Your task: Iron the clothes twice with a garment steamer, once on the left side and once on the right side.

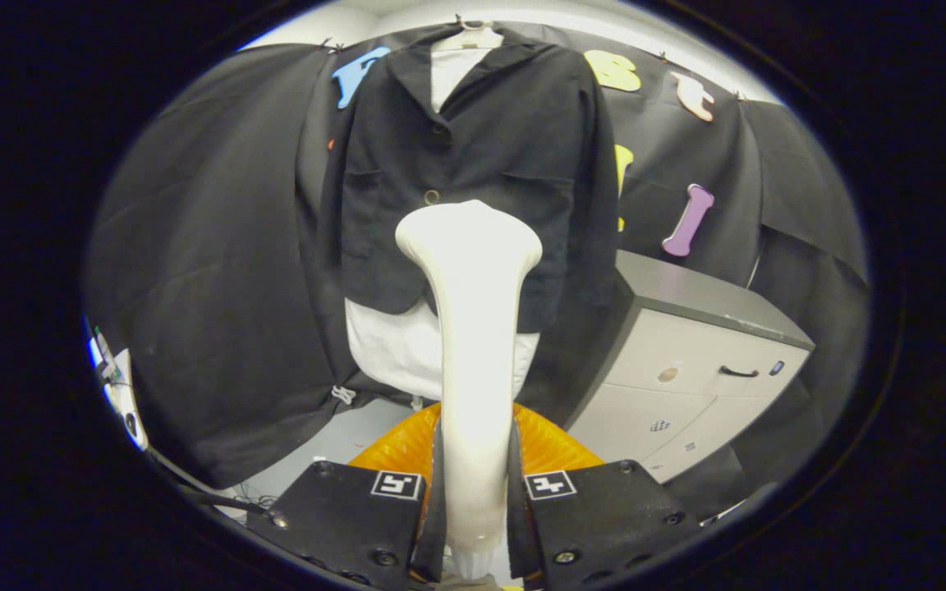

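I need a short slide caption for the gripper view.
Gripper fingers shut on white garment steamer, its head raised before the hanging black jacket.

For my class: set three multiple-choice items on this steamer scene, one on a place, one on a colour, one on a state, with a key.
1. Where is the steamer? A between the gripper fingers; B on the cabinet; C on the floor.
2. What colour is the jacket? A red; B black; C yellow.
3. How is the jacket kept? A folded; B hanging on a hanger; C lying flat.

Key: 1 A, both fingers press its white handle. 2 B, dark cloth over a white shirt. 3 B, it hangs upright beyond the steamer head.
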`<state>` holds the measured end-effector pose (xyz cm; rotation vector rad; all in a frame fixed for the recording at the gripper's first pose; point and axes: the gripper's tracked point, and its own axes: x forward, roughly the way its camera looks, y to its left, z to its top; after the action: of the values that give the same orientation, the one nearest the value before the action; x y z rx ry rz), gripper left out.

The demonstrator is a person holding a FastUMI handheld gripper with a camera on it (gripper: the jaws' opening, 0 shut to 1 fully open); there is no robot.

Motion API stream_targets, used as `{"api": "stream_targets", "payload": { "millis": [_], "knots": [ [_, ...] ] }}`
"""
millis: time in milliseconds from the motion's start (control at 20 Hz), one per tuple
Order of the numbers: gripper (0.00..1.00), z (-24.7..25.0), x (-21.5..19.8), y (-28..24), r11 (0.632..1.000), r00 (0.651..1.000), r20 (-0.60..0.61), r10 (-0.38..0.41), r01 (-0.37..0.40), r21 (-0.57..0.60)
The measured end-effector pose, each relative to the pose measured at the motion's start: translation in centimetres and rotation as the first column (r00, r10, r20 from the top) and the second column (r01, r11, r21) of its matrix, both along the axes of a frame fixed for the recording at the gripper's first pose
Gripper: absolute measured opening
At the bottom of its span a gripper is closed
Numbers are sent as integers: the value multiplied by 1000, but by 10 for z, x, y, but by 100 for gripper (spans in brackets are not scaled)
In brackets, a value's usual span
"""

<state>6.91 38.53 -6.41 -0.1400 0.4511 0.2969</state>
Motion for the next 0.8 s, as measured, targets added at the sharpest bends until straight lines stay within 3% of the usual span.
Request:
{"api": "stream_targets", "payload": {
  "millis": [300, 550, 800],
  "knots": [
    [33, -3, -13, -99, 985, 985, -13, -170, 170, -8],
    [33, 2, -35, -179, 947, 947, -24, -320, 320, 5],
    [33, -1, -70, -235, 921, 921, -41, -387, 388, 26]
  ]
}}
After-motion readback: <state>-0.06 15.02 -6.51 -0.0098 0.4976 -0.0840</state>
